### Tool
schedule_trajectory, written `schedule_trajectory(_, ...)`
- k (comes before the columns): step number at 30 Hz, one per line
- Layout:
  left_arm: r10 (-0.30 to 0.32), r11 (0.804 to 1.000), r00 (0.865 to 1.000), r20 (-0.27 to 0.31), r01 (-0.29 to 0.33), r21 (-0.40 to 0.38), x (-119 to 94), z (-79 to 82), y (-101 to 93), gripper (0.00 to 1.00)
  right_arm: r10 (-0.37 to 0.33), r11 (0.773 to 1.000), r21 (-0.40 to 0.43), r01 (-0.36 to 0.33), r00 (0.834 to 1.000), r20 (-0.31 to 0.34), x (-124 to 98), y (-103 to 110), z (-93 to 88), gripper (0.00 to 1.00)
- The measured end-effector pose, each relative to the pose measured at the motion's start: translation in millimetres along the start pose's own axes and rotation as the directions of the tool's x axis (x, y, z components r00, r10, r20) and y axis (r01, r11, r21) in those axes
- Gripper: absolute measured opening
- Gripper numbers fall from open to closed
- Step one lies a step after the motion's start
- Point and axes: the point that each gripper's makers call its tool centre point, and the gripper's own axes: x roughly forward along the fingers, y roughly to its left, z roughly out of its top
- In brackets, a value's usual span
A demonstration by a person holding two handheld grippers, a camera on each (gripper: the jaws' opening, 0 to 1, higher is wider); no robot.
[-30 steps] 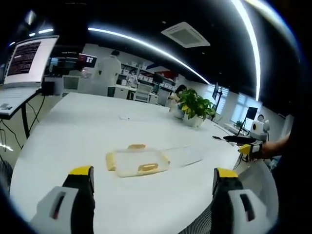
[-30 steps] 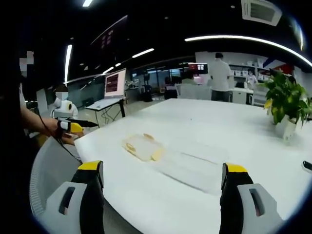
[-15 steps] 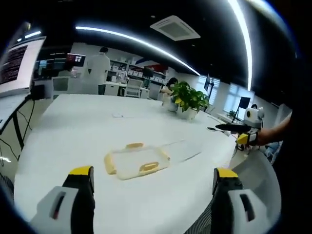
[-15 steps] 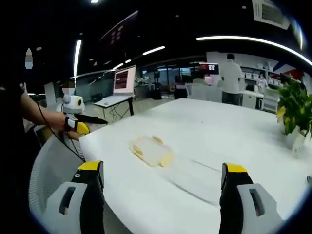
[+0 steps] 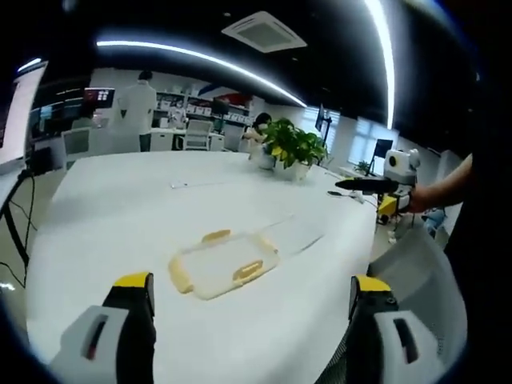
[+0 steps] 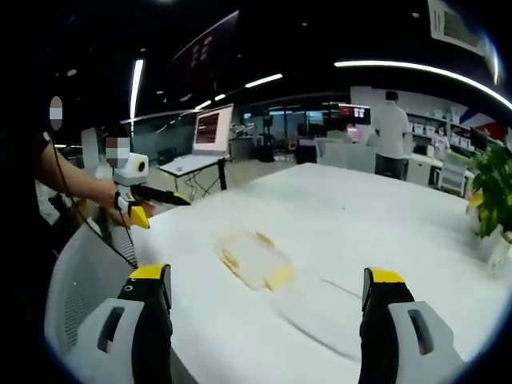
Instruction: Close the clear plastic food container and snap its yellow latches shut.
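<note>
Now the left hand-held gripper [image 5: 250, 300] hangs released over the near edge of the white table [image 5: 120, 208]; the clear food container [image 5: 222, 263], yellow latches [image 5: 249, 270] showing, lies just beyond; the right hand-held gripper [image 6: 266, 300] is likewise released.

I see a clear plastic food container [image 5: 222, 265] with pale yellow latches [image 5: 249, 271] on the plain white worktop [image 5: 120, 208]. My left hand-held gripper [image 5: 250, 304] and right hand-held gripper [image 6: 267, 296] are grey-bodied, black-jawed, yellow-tipped. The leafy green potted plant [image 5: 291, 146] has a white pot.
</note>
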Motion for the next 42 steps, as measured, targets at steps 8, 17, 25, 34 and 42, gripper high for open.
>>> schedule_trajectory(8,-0.051,0.998,0.998,-0.02,0.052,0.025,4.3,1.4,6.5,0.99,0.0,1.0,0.0,0.0,1.0,-0.011,11.5,5.0,-0.3,0.97)
schedule_trajectory(17,-0.097,0.993,0.995,-0.036,0.099,0.063,11.2,7.7,14.1,0.99,-0.003,1.0,-0.027,0.001,0.999,-0.05,23.2,3.6,1.2,0.96)
schedule_trajectory(25,-0.131,0.985,0.988,-0.085,0.139,0.097,11.2,1.0,17.6,0.99,0.012,1.0,-0.027,-0.014,0.998,-0.055,34.8,4.5,3.1,0.95)
schedule_trajectory(34,-0.146,0.977,0.978,-0.147,0.166,0.132,14.6,-4.1,23.3,0.99,0.057,0.997,-0.045,-0.06,0.995,-0.079,50.5,4.9,0.1,0.95)
schedule_trajectory(42,-0.175,0.963,0.961,-0.214,0.212,0.165,25.4,-7.4,25.4,0.97,0.101,0.991,-0.081,-0.109,0.99,-0.098,62.9,1.8,2.2,0.96)
